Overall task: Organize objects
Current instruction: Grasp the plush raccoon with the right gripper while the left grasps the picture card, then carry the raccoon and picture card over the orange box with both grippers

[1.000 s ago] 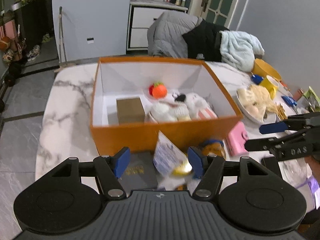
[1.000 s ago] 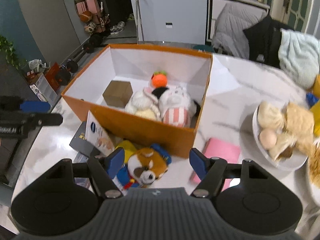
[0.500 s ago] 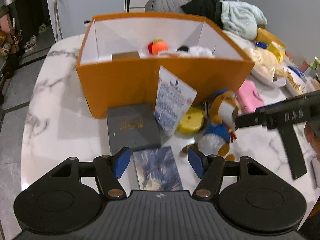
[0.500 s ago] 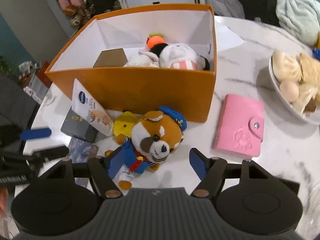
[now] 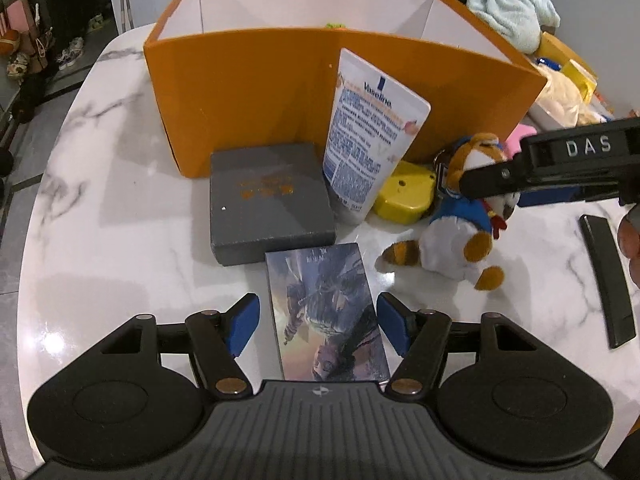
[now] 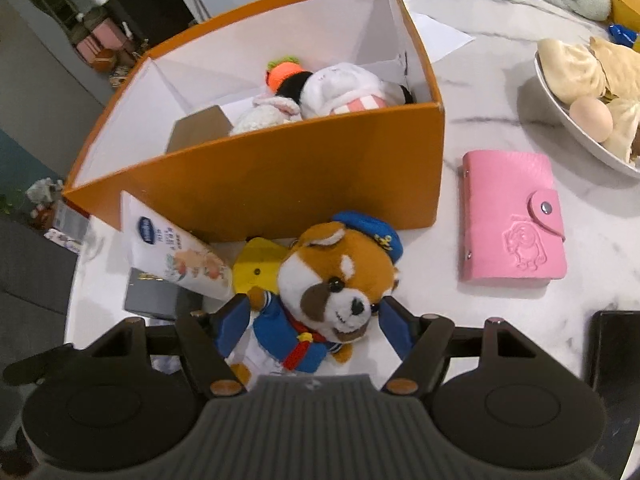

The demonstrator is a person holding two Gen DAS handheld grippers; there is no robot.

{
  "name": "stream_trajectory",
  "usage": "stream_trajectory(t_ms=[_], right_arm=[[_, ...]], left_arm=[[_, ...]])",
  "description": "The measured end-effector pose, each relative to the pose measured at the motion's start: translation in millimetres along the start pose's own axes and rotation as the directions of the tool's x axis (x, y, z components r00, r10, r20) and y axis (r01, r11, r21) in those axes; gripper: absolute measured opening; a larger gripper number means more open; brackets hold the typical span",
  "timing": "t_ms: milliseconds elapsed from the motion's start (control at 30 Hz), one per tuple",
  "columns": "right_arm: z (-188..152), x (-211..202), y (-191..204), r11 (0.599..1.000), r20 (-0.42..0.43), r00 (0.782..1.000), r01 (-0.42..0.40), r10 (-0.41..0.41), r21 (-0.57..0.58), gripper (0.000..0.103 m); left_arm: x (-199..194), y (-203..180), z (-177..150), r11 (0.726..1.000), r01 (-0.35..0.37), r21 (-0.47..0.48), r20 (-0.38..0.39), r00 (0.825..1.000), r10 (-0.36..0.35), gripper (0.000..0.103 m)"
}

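Note:
An orange box (image 5: 256, 92) stands on the marble table and holds plush toys (image 6: 340, 92) and a brown cube (image 6: 200, 132). In front of it lie a grey box (image 5: 268, 200), a Vaseline tube (image 5: 368, 132), a yellow case (image 5: 404, 192), a picture card (image 5: 328, 312) and a red-panda plush (image 6: 332, 288). My left gripper (image 5: 318, 324) is open, its fingers on either side of the picture card. My right gripper (image 6: 308, 320) is open, its fingers on either side of the plush; it also shows in the left wrist view (image 5: 516, 176).
A pink wallet (image 6: 516, 216) lies right of the orange box. A bowl of buns and an egg (image 6: 592, 92) sits at the far right. A black flat strip (image 5: 608, 280) lies on the right of the table. Clothes are heaped behind.
Both grippers have come down and forward: the left now straddles the picture card, the right now straddles the plush. Both stay open.

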State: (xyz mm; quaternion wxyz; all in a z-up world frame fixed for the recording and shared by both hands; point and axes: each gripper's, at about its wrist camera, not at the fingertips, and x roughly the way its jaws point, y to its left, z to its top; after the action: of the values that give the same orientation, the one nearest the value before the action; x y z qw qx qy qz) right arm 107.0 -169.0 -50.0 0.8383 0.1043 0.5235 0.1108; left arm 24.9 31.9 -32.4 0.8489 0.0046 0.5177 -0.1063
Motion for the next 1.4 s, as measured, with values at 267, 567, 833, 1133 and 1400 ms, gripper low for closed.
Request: stream_trajectory(t_ms=[267,567,833,1133,1400], right_arm=[[-2,10,13,0.997,0.011,0.998,0.058,-0.058,-0.049,0.078],[-9,21,18,0.992,0.028,0.994,0.112,-0.110,-0.053,0.079],[-9,28,15,0.992,0.019,0.995,0.097,-0.096,-0.078,0.078],[-6,12,0,0.996,-0.021,0.998,0.053,-0.054,-0.077,0.070],[-3,-16,-16,0.999,-0.007,1.000,0.014,-0.015,-0.051,0.070]], left_arm=[[11,-10,-5,0.999,-0.031,0.040,-0.022,0.999,0.032,0.082],[14,-14,-9,0.994,-0.073,0.083,-0.002,0.997,0.073,0.082],[12,-10,-12,0.993,-0.065,0.100,-0.005,0.998,0.066,0.076],[-2,4,-27,0.996,-0.011,0.092,-0.029,0.999,0.014,0.072],[-14,16,-23,0.995,-0.004,0.096,0.003,1.000,0.003,0.071]])
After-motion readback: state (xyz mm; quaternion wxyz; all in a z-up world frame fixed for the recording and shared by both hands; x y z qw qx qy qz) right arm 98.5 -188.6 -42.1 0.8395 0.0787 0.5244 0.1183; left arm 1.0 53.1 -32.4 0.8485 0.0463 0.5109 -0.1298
